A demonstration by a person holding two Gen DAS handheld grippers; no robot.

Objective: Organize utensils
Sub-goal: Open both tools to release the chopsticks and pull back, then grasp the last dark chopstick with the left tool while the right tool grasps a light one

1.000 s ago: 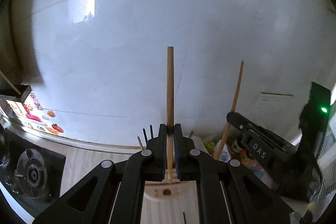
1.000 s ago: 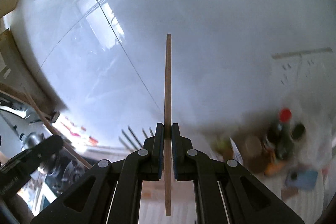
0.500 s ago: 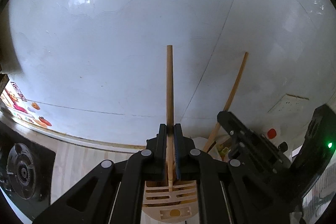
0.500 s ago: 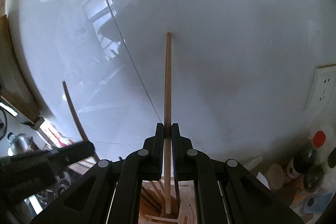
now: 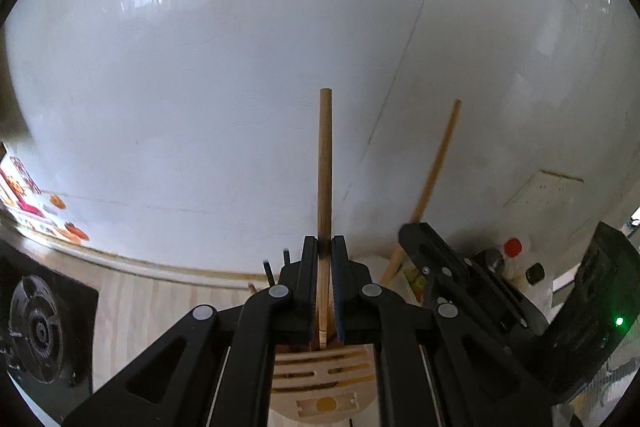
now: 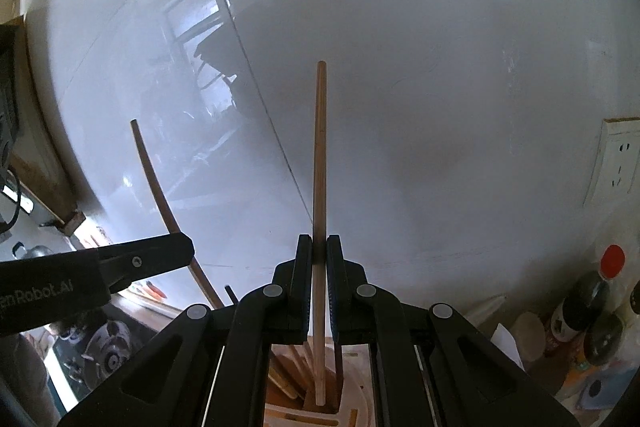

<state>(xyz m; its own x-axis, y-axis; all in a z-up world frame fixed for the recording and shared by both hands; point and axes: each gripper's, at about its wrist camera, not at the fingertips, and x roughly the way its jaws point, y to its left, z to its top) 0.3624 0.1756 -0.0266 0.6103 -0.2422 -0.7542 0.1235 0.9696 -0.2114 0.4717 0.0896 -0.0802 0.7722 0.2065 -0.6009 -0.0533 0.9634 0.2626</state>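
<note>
My left gripper (image 5: 324, 247) is shut on a wooden chopstick (image 5: 325, 163) held upright, its lower end just above a slotted wooden utensil holder (image 5: 322, 371). My right gripper (image 6: 319, 247) is shut on another wooden chopstick (image 6: 320, 155), its lower tip inside the holder's opening (image 6: 316, 393), where several wooden utensils stand. The right gripper (image 5: 460, 279) with its chopstick (image 5: 432, 179) shows at the right of the left wrist view. The left gripper (image 6: 120, 267) shows at the left of the right wrist view.
A white tiled wall (image 5: 240, 67) fills the background. A black gas stove (image 5: 36, 323) sits on the wooden counter at left. Sauce bottles with a red cap (image 6: 596, 291) and jars stand at right, below a wall socket (image 6: 618, 159).
Both grippers have come lower over the holder. The right chopstick's tip has gone down into the holder. The left chopstick's tip has dropped close to the holder's top.
</note>
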